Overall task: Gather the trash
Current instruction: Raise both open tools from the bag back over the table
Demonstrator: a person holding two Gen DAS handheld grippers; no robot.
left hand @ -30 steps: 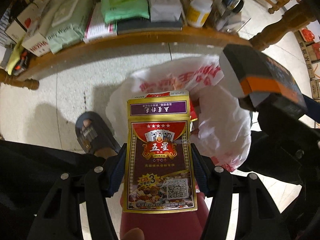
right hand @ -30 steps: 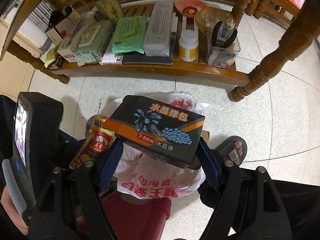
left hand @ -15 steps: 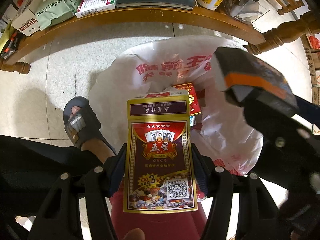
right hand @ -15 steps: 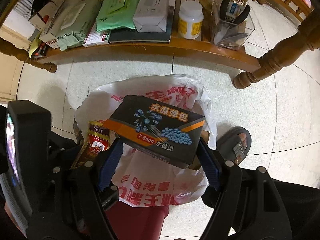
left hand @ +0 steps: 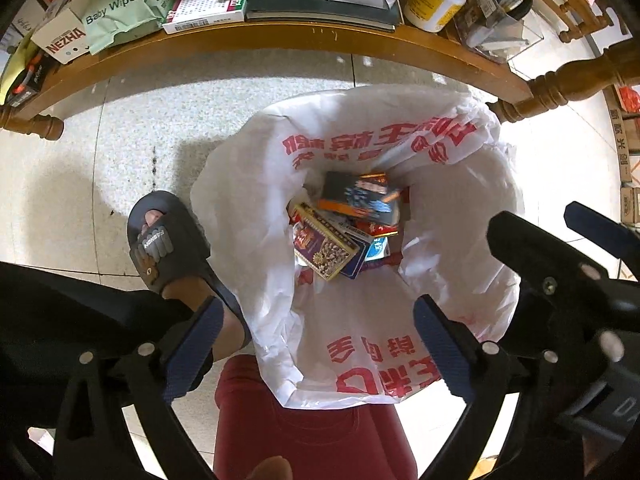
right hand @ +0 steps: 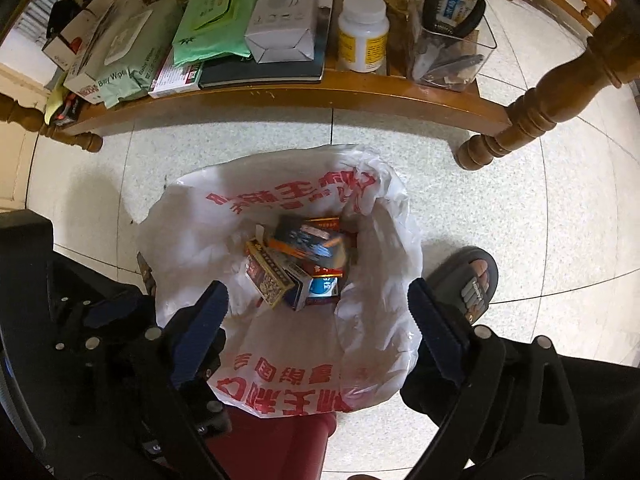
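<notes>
Opening both tongs, left and right, nothing between them; loose bag liner could snag a finger on withdrawal

A low brown wooden shelf with turned legs is running across the top of both views, standing on a pale speckled tiled floor. A light green soft pack of baby wipes is lying on it beside a white cardboard box printed NEZHA. A brighter green wipes pack is resting on a dark flat book, with a long white carton lying just beside it. A white plastic bottle with a yellow label is standing upright next to a clear plastic container holding black-handled pliers. A grey slide sandal is sitting on a foot on the floor.
</notes>
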